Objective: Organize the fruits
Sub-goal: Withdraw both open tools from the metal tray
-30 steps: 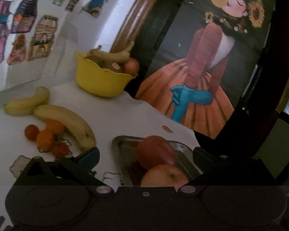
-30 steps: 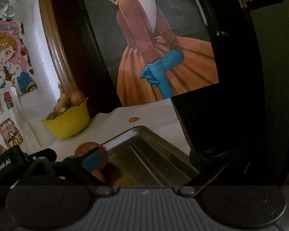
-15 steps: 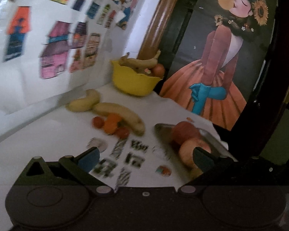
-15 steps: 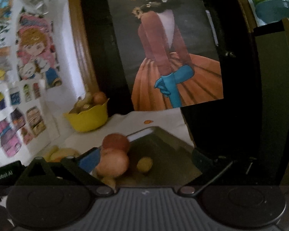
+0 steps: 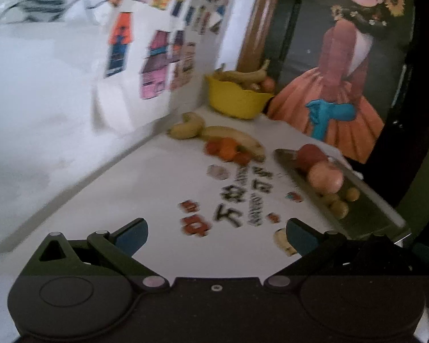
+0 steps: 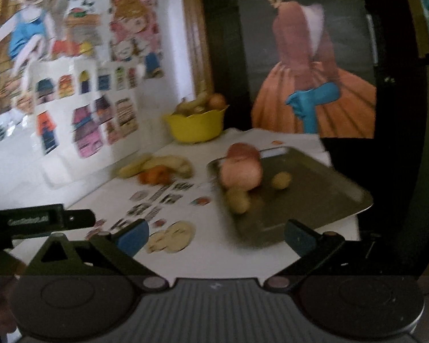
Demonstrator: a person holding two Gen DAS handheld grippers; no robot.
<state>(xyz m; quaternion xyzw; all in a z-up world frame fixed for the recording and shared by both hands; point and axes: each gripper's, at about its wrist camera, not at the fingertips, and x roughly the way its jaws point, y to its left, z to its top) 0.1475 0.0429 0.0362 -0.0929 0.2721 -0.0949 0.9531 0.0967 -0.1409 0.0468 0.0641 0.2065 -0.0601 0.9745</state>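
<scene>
White tabletop (image 5: pixel 134 188) stretches ahead of you, printed with small pictures and dark lettering. Your left gripper (image 5: pixel 216 233) hangs above it with its blue-padded jaws spread wide and nothing between them; your right gripper (image 6: pixel 216 235) is likewise spread and empty, hovering near the front edge of a metal tray (image 6: pixel 314 200). The tray sits at the right side of the table and holds two reddish apples (image 5: pixel 324 175), one just behind the other and touching, with a few small yellowish round fruits (image 5: pixel 339 207) beside them; motion blur makes it hard to say exactly how many. To the left of the tray, out on the bare table, lie two bananas (image 5: pixel 234 140) with a cluster of small orange fruits (image 5: pixel 226 148) pressed against the nearer one. At the far corner stands a yellow bowl (image 5: pixel 237 100) piled with more fruit, a banana resting across the top. Behind it, a poster of a figure in an orange skirt (image 5: pixel 346 105) leans against a dark surface, and paper cut-outs of houses (image 6: pixel 88 134) cover the white wall on the left.
</scene>
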